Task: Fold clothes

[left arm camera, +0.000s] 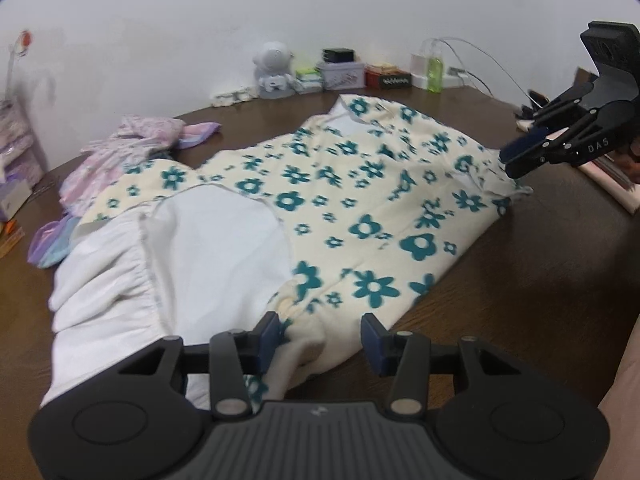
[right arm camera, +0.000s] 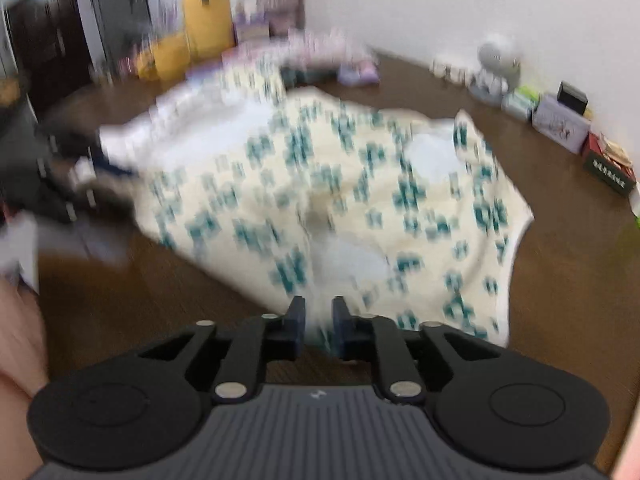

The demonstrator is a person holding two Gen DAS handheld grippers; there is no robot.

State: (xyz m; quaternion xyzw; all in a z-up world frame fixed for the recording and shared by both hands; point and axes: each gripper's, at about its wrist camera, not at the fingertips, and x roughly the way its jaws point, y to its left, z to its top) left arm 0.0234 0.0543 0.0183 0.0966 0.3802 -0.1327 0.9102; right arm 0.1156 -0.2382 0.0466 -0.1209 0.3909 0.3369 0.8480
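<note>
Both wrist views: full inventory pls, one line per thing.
floral garment: 1, cream with teal flowers, white lining, spread mid-table
pastel clothes: small pile, pink and lilac, far left of table
table: 1, dark brown wood
astronaut figure: 1, grey-white, by wall
small boxes: several, mixed colours, along wall
green bottle: 1, by wall
yellow objects: blurred, background
left gripper: open, over garment's near edge
right gripper: narrow gap, at garment's edge; grip unclear

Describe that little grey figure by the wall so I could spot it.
Follow the brown table to its far edge against the white wall. In the row of small items there, the astronaut figurine stands left of the lilac tin: the only rounded, pale grey shape among boxes.
</note>
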